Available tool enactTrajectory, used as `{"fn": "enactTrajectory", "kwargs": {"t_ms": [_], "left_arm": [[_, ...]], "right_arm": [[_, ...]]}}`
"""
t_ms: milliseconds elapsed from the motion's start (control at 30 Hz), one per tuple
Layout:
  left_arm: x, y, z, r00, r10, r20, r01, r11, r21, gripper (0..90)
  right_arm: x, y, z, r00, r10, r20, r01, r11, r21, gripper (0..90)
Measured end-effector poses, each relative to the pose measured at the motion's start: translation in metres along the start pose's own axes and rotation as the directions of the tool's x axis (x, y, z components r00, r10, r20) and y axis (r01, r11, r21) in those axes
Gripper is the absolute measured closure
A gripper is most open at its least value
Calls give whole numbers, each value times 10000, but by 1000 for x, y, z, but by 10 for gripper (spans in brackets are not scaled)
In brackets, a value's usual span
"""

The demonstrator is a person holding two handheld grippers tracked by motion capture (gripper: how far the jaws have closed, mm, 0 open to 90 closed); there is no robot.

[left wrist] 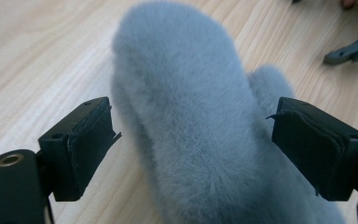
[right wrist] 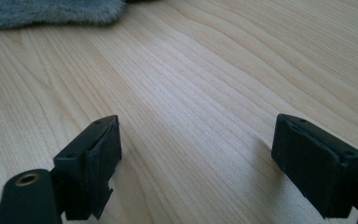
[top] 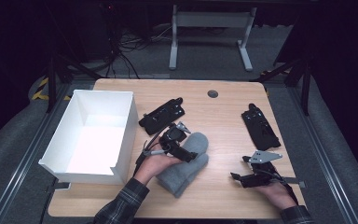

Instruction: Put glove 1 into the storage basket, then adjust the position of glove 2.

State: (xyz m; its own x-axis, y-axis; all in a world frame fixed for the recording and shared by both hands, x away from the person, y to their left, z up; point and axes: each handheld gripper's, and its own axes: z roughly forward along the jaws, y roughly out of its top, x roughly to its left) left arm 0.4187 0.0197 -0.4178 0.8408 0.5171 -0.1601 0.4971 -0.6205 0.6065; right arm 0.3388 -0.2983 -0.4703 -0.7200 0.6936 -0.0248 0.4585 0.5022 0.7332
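Left gripper view: the grey mitten (left wrist: 200, 126) lies centre frame between the left gripper's (left wrist: 193, 149) wide fingers (left wrist: 81, 144), long axis running straight ahead.

Grey mitten (left wrist: 191, 121) looking like soft, fuzzy fleece, matt. Table (right wrist: 205, 79) showing pale wood grain, smooth, catching slight sheen. Left gripper (left wrist: 193, 149) wearing matt black pads (left wrist: 91, 140), edges looking frayed. White box (top: 93, 135) appearing smooth, matt, card or plastic, cannot tell which.
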Motion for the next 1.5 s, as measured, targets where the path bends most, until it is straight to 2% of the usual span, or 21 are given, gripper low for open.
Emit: {"fn": "enactTrajectory", "kwargs": {"t_ms": [133,300,433,733,967,1000,1100,1267,1433,1500], "left_arm": [[0,-4,13,10000,7,-17,-6,9989,472,110],[2,-7,21,10000,7,-78,-2,9974,717,101],[5,-11,24,10000,-70,41,67,9975,703,115],[7,-11,27,9945,-183,1034,74,9945,1047,389],[6,-10,25,9904,-210,1363,30,9914,1310,587],[6,-9,24,9909,-60,1343,-113,9918,1275,612],[5,-9,23,9910,27,1338,-189,9926,1201,656],[8,-10,17,9845,-73,1751,-92,9956,930,678],[7,-7,8,9842,15,1771,-153,9970,764,682],[6,-3,0,9855,122,1695,-211,9985,511,682]], "right_arm": [[0,0,0,10000,2,0,-2,10000,0,164],[0,0,0,10000,-9,14,9,10000,3,165],[0,0,0,10000,-5,13,5,10000,3,165],[0,0,0,10000,-7,12,7,10000,3,164],[0,0,0,10000,5,13,-5,10000,9,164],[0,0,0,10000,-2,13,1,10000,4,164],[0,0,0,10000,-6,15,6,10000,1,164],[0,0,0,10000,6,12,-6,10000,-3,165],[0,0,0,10000,3,15,-3,10000,-1,165],[0,0,0,10000,2,15,-2,10000,0,165]]}}
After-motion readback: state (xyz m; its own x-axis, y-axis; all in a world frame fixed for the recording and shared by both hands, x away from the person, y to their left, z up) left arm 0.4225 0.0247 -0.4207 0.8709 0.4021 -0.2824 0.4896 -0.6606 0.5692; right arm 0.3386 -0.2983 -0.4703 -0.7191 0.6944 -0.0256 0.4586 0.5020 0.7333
